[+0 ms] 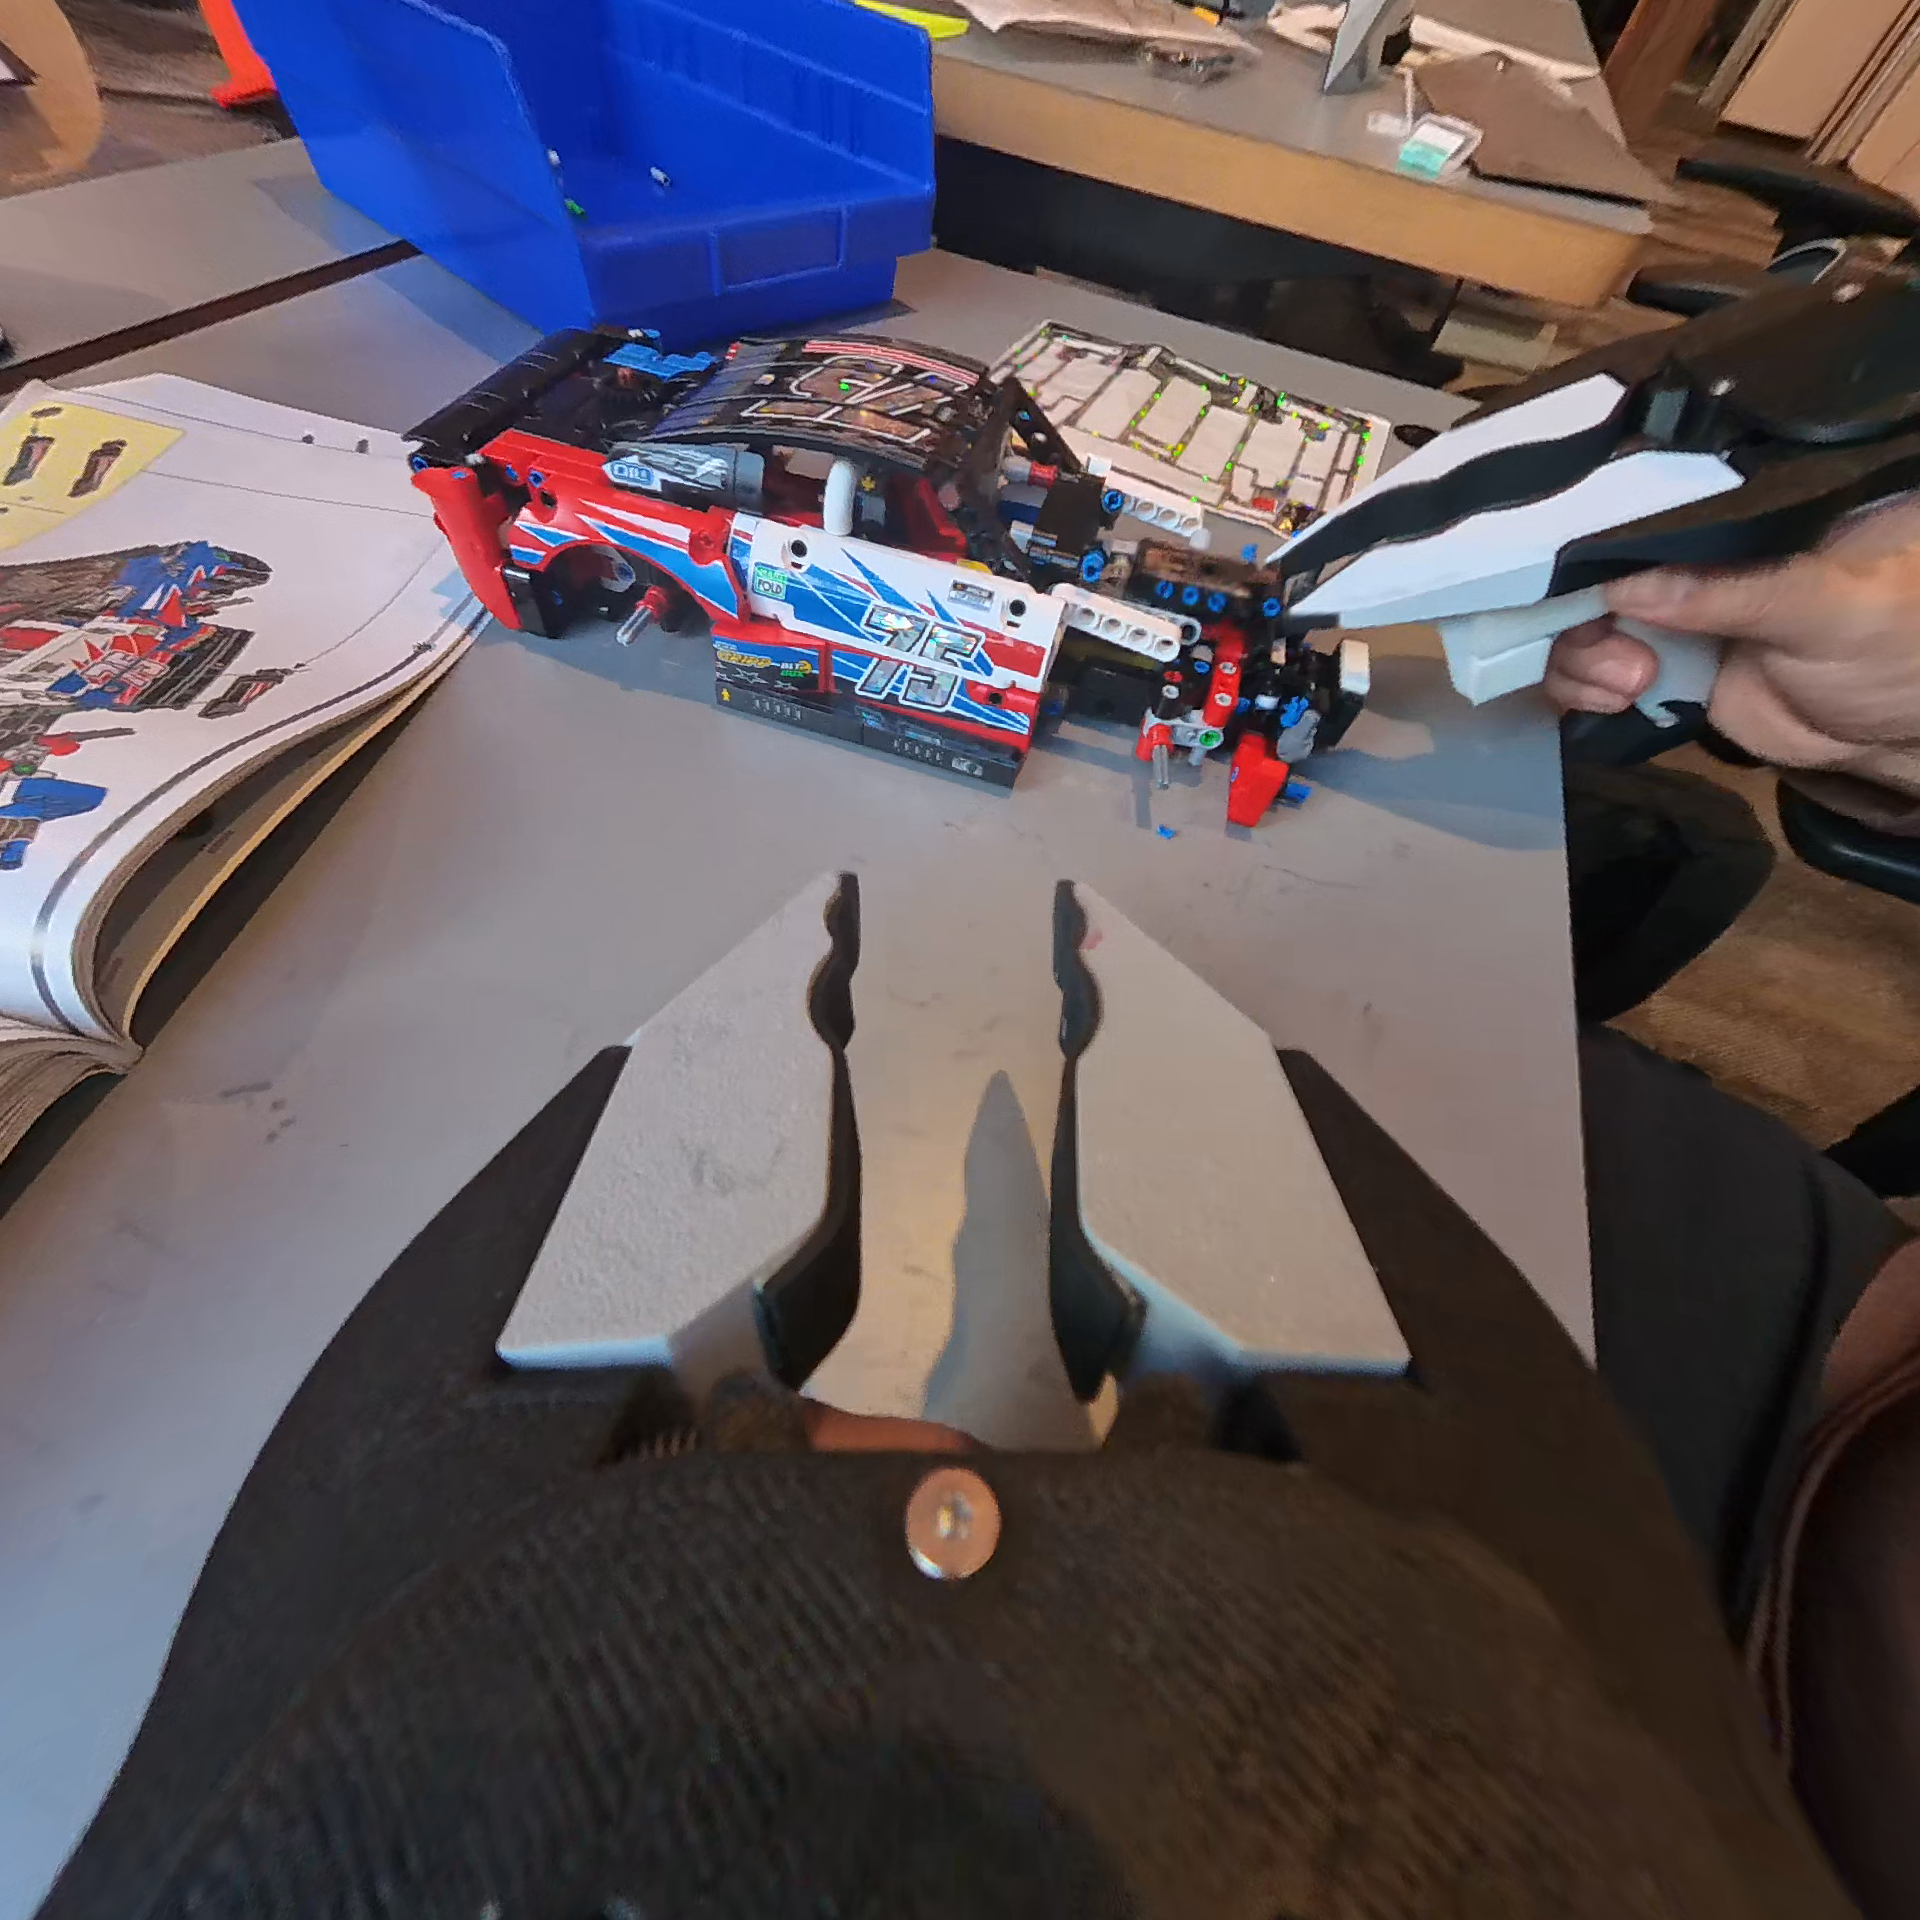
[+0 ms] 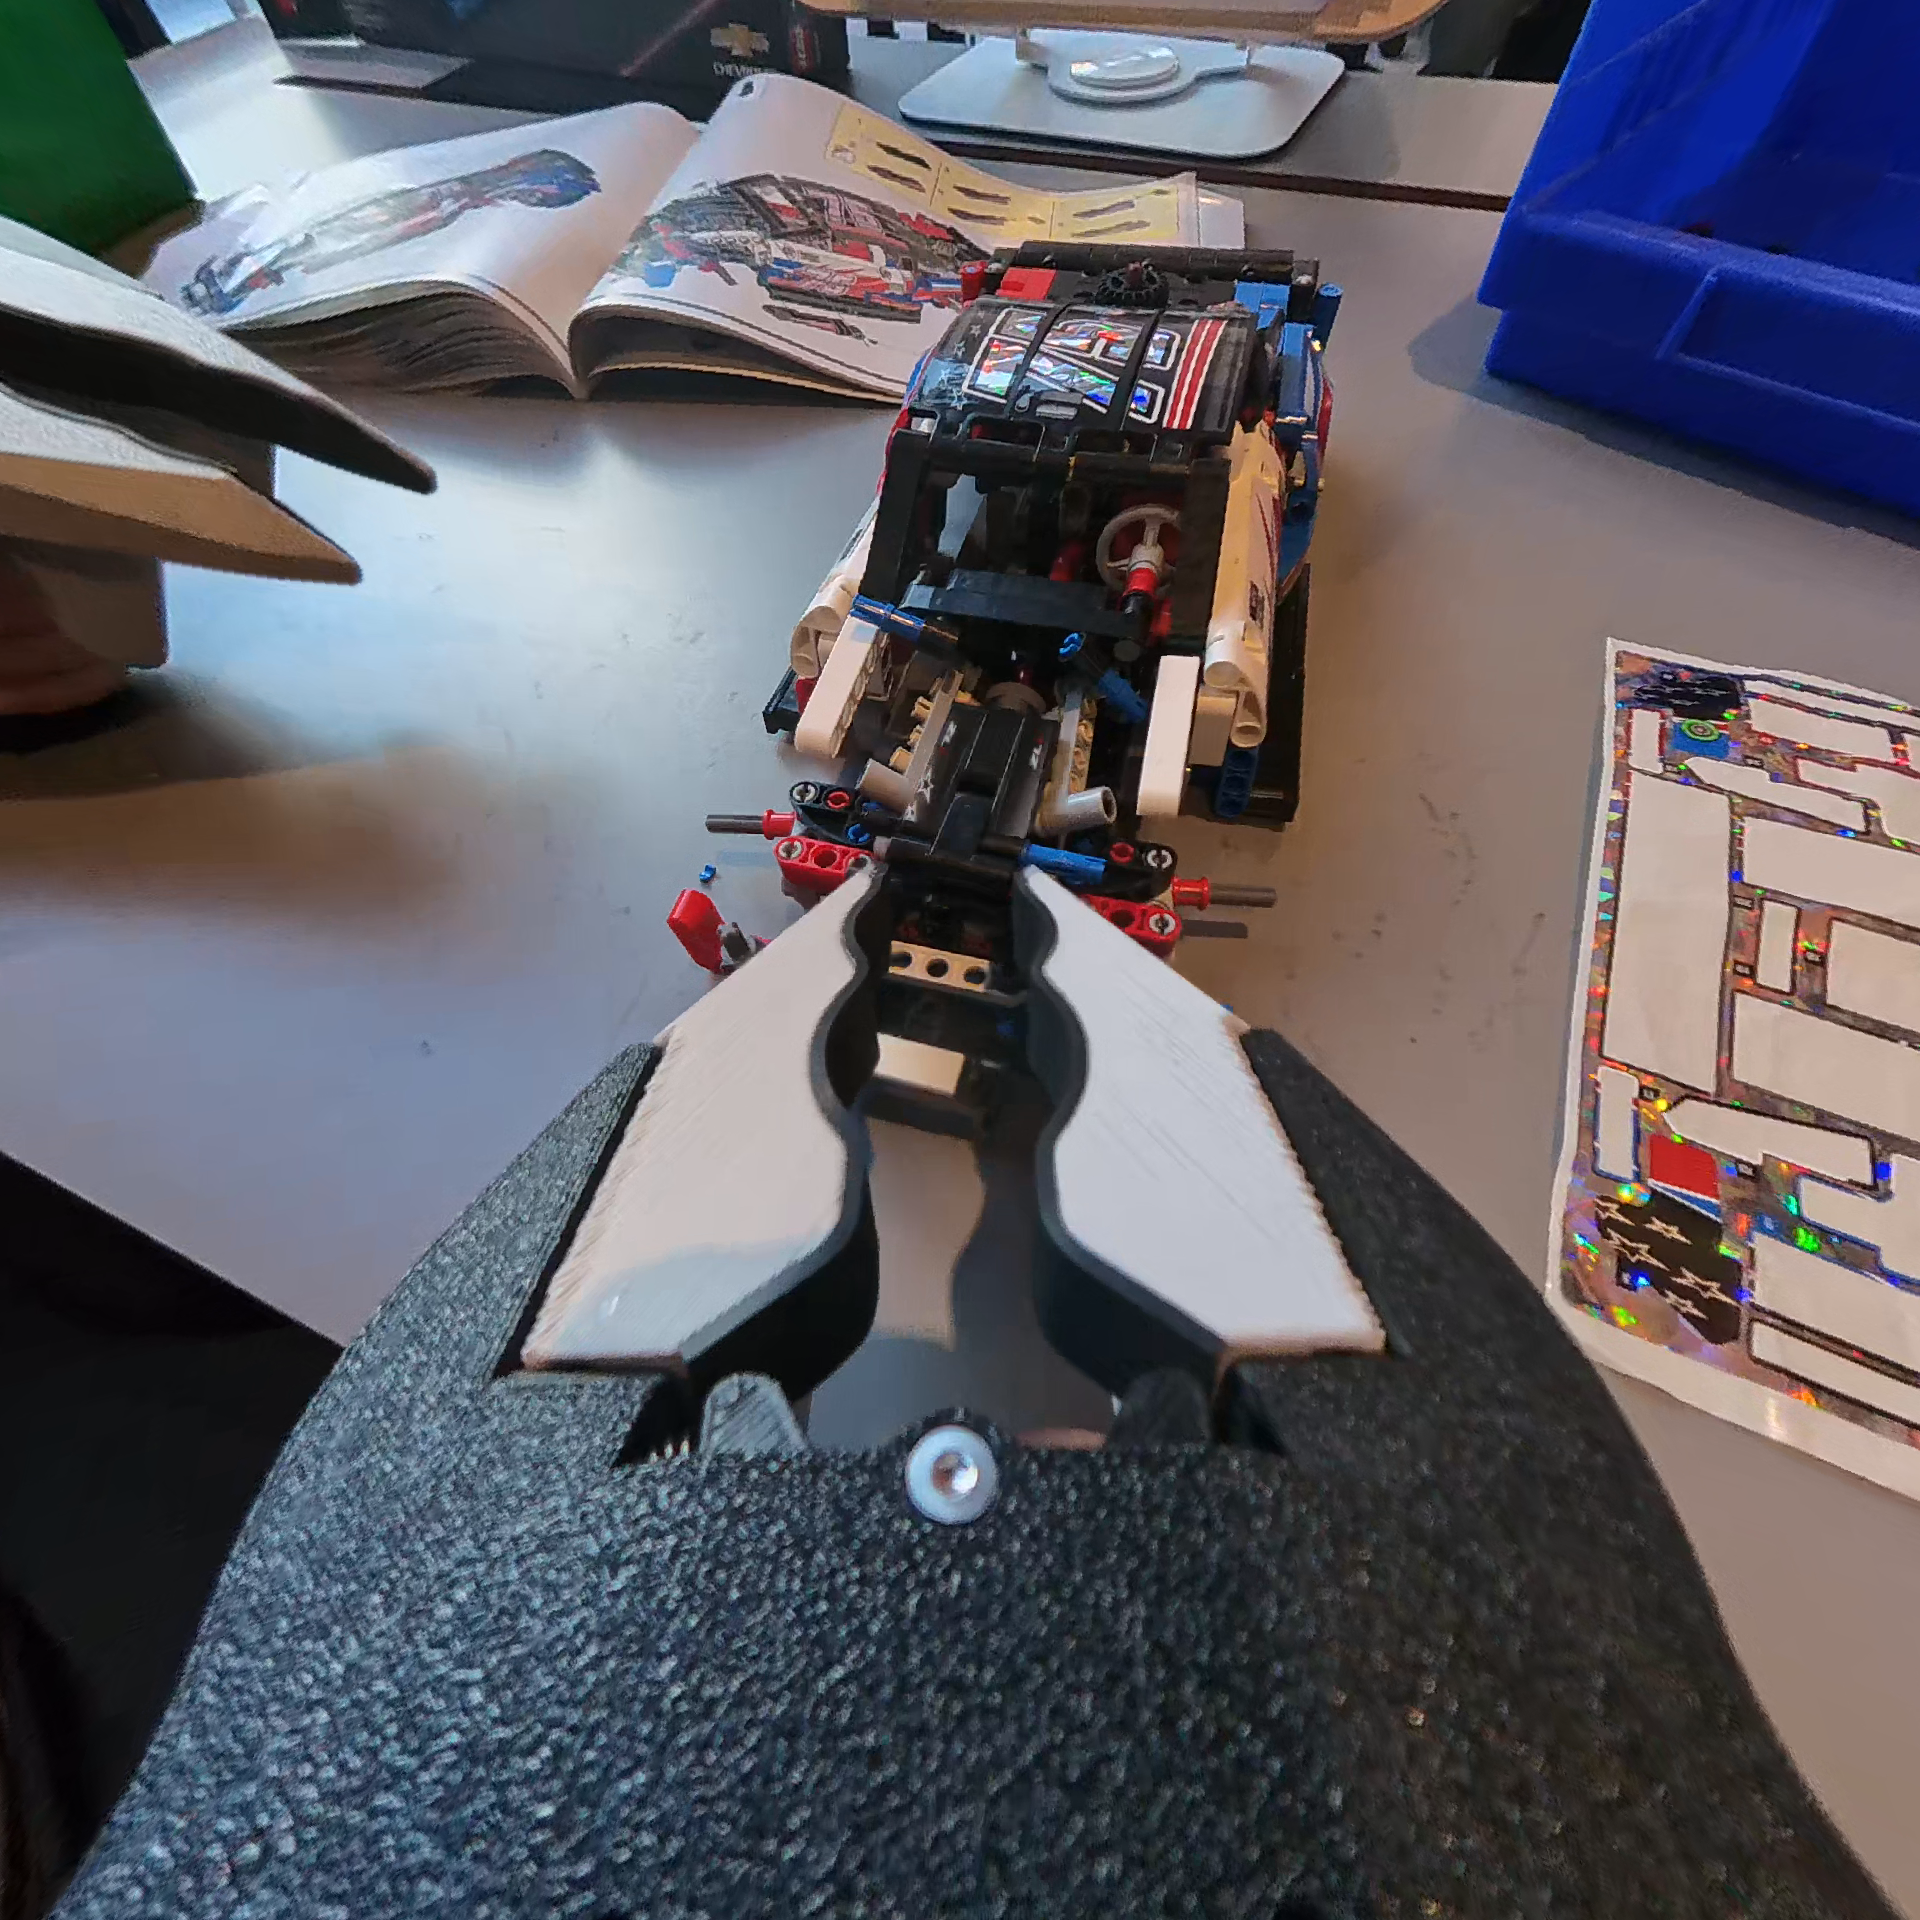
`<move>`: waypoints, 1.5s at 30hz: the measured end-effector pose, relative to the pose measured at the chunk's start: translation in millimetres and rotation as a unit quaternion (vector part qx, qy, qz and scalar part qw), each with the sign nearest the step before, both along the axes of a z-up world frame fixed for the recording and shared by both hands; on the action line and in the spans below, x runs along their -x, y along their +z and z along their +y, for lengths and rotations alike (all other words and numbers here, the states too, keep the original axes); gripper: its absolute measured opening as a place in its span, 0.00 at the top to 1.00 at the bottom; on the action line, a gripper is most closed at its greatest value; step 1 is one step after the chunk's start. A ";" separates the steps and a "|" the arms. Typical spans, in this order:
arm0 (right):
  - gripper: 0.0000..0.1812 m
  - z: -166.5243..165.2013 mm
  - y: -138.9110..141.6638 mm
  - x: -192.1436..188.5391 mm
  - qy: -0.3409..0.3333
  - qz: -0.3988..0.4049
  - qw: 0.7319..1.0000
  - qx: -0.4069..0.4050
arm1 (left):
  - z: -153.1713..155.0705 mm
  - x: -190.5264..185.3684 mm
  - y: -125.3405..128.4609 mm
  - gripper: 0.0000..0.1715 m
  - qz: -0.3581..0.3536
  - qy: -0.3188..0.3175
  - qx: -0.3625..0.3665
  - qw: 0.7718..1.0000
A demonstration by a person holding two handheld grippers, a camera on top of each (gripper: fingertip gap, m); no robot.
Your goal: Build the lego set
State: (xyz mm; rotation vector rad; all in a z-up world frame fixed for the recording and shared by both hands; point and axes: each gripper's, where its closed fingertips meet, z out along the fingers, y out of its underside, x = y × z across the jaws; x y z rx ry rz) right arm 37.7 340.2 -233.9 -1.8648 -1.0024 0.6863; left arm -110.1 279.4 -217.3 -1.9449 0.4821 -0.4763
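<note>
Straddling the lego race car's (image 2: 1081, 540) bare nose at 12 o'clock, the right claw (image 2: 948, 883) gapes, unclamped (left claw (image 1: 956, 896) likewise parted, empty).

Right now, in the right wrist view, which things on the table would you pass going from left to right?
Left gripper → open instruction booklet → lego car → sticker sheet. The blue bin overlaps the sheet's span, so it is left out.
</note>
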 end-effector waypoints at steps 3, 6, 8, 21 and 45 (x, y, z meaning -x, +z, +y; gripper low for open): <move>0.88 -0.5 4.3 -2.3 0.003 0.019 1.000 -0.008 | -9.0 -9.3 -4.2 0.81 0.011 -0.027 0.011 1.000; 0.88 1.0 5.7 -4.6 0.004 0.027 1.000 -0.016 | -26.1 -19.7 -6.6 0.81 0.006 -0.095 0.025 0.995; 0.88 0.9 5.8 -5.1 0.008 0.027 0.999 -0.020 | -39.5 -23.9 -4.8 0.81 0.002 -0.147 0.021 0.989; 1.00 7.5 -5.2 -10.7 0.022 -0.010 1.000 -0.003 | -43.2 7.8 23.1 0.82 -0.216 -0.184 0.072 0.956; 0.91 78.2 57.1 -80.5 -0.193 0.118 0.971 -0.078 | -70.5 -13.6 23.3 0.85 -0.182 -0.199 0.049 0.962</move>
